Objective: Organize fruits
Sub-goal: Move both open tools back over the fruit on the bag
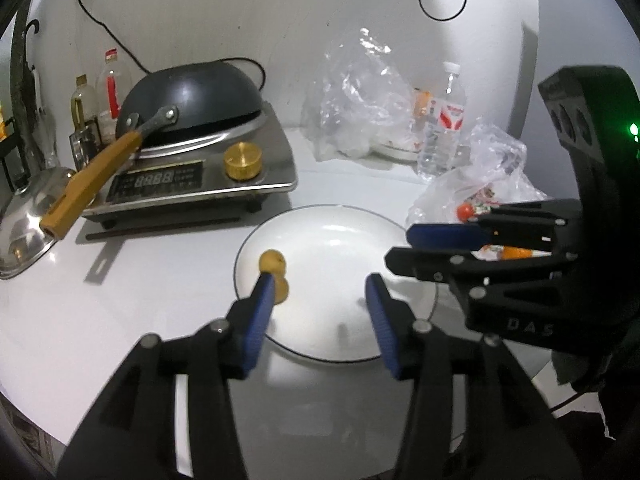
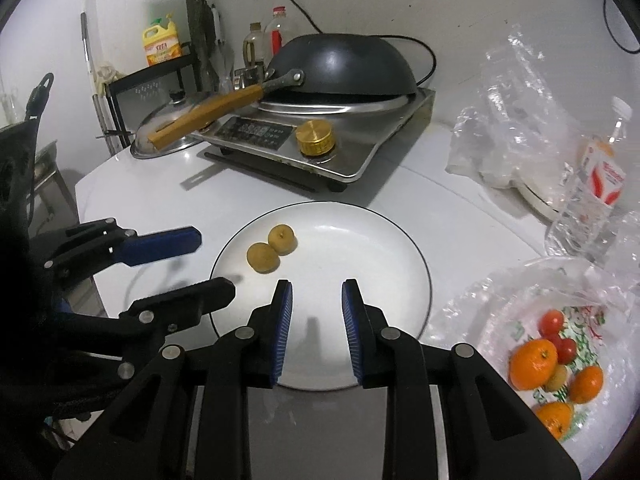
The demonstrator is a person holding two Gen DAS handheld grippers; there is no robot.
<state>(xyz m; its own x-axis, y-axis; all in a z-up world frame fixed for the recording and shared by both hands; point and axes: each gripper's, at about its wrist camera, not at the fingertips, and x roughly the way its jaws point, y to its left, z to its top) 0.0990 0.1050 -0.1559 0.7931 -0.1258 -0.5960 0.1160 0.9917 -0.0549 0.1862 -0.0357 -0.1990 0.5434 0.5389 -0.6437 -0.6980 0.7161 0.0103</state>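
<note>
Two small tan-brown round fruits [image 2: 272, 249] are seen lying side by side on the left part of the white round plate with a thin dark rim [image 2: 400, 240].

Nothing is held by the left gripper [image 1: 320, 312], whose blue-padded jaws stand partly apart above the plate; the right gripper [image 2: 316, 328] is likewise empty, its jaws drawn in to their narrowest with a bare gap left between the pads. The remaining fruit, orange mandarins [image 2: 534, 364] and red cherry tomatoes [image 2: 554, 322], is kept in a clear plastic bag [image 2: 500, 312] just right of the plate. The next piece is best taken through the bag's open mouth, with the crinkled film kept clear of the pads and soft fruit squeezed lightly. A glossy white countertop [image 2: 160, 184] is shared with a steel induction cooker [image 2: 360, 152], an upturned black wok [image 2: 344, 68] and a clear water bottle [image 2: 592, 192], against a plain white wall.
</note>
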